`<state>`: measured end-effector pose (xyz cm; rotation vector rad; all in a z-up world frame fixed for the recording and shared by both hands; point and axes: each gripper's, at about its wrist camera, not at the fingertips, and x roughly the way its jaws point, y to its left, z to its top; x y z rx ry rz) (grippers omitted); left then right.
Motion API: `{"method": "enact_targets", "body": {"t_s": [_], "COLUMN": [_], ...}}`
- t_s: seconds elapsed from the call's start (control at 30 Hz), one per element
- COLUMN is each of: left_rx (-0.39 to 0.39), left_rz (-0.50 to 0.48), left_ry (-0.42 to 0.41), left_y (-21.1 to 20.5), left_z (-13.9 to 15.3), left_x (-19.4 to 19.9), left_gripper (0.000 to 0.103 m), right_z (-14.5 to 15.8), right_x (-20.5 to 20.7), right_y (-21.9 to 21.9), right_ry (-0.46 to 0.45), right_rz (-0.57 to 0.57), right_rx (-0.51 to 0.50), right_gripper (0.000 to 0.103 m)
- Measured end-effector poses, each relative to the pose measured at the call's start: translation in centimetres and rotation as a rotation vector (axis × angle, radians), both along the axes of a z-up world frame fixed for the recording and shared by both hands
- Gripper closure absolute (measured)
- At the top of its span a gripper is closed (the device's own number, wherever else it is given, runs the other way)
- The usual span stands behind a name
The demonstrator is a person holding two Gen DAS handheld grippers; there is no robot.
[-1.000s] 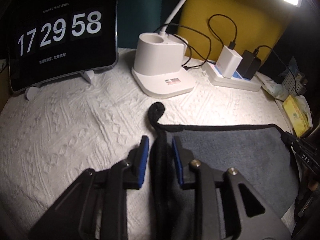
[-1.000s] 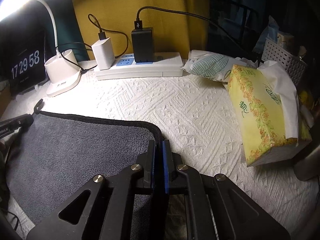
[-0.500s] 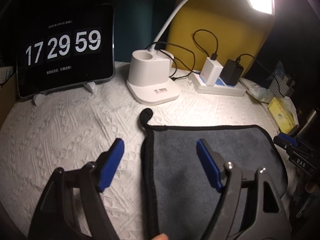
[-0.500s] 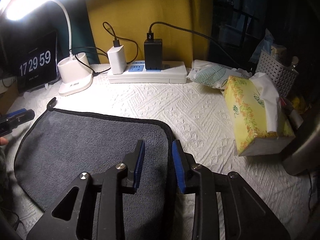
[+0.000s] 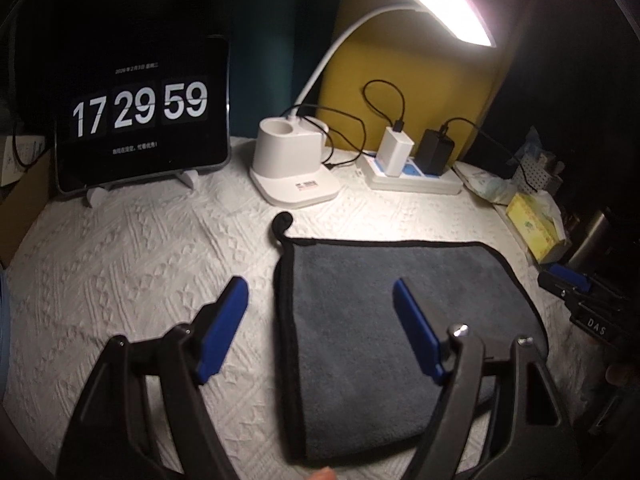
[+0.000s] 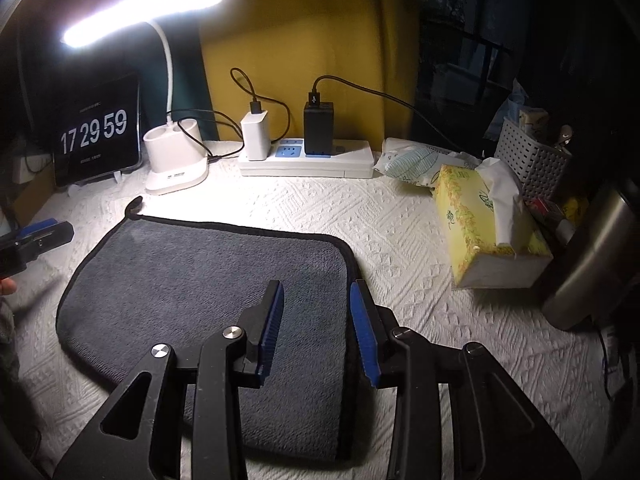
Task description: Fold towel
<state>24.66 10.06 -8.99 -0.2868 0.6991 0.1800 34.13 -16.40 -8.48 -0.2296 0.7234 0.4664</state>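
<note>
Both the left gripper [image 5: 320, 312] and right gripper [image 6: 316, 312], jaws spread and empty, hover above the flat, seemingly once-folded towel [image 6: 200, 280]; next, regrasp its 3 o'clock edge.

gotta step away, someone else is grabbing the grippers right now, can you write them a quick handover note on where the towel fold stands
Left gripper: open wide, holding nothing, straddling the towel's left edge.
Right gripper: open, holding nothing, over the towel's right edge.
Towel: grey with black trim, lying flat on the white textured cloth, hanging loop at the far left corner, pointing toward the lamp base.
Done: it looks like one fold is in, since the near edge looks doubled, though I can't confirm the layers.
Left: probably regrip an edge and fold once more, then smooth it. Tissue box sits close on the right, so keep clear.
</note>
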Motion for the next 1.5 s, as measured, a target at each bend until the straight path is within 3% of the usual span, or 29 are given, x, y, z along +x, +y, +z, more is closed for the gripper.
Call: {"method": "enact_targets", "body": {"t_s": [1.5], "left_rx": [-0.014], "left_rz": [-0.125], "left_ry": [-0.112], "left_y": [-7.2], "left_z": [2.6], "left_x": [-10.6], "left_gripper": [0.027], "right_z": [2.5], "right_x": [-11.9], "right_y": [-3.4], "right_ry": [-0.068], "right_rz": [0.001], "right_rx": [0.033], "right_gripper": [0.066]}}
